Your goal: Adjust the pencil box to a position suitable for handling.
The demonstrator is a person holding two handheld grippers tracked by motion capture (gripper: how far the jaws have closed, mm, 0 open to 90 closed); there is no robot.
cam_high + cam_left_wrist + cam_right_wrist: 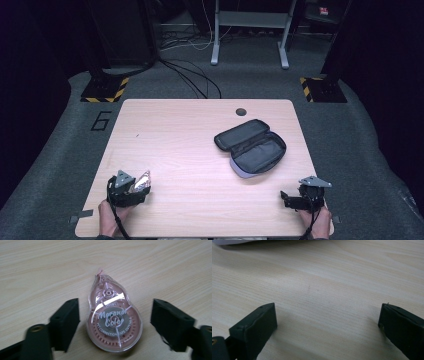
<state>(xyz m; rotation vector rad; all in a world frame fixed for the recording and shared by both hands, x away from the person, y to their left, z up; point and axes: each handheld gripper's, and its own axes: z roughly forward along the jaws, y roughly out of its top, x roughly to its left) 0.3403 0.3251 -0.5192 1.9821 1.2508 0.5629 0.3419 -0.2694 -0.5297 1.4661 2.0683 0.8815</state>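
At the bottom left of the high view, the left hand (107,212) rests on the table (190,150) and holds the left gripper (137,190) low and flat. Its jaws are apart, with the tape roller (113,321) lying between them, touching neither. At the bottom right, the right gripper (287,199) has its jaws wide apart over bare wood. Farther up, right of the middle, a black case (251,146) lies open. The tape roller is clear pink with white words on it.
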